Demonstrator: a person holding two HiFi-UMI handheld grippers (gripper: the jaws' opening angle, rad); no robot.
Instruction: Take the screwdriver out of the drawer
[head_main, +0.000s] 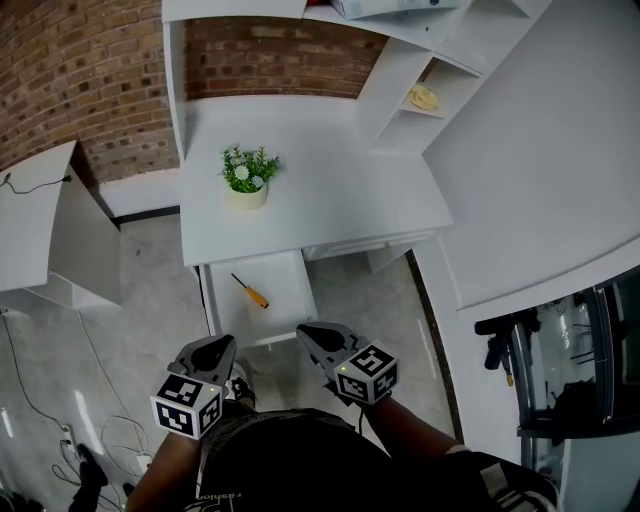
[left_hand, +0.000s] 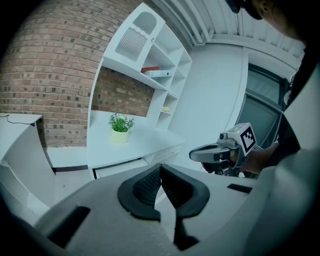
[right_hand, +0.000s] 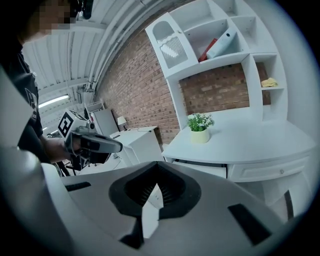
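A screwdriver (head_main: 250, 291) with an orange handle and a dark shaft lies in the open white drawer (head_main: 288, 288) under the desk (head_main: 320, 200). My left gripper (head_main: 212, 349) hangs just in front of the drawer's front edge, shut and holding nothing. To its right, my right gripper (head_main: 315, 334) is also shut and empty, close to the drawer's front right corner. In the left gripper view the jaws (left_hand: 160, 168) meet at the tips, with the right gripper (left_hand: 207, 154) off to the side. In the right gripper view the right gripper (right_hand: 157, 166) is closed too, and the left gripper (right_hand: 102, 145) is visible.
A potted plant (head_main: 247, 178) stands on the desk top. Shelves (head_main: 430, 95) with a yellow item rise at the desk's right. A white side table (head_main: 40, 225) stands at the left, with cables (head_main: 40, 405) on the floor. A dark window frame (head_main: 560, 360) is at the right.
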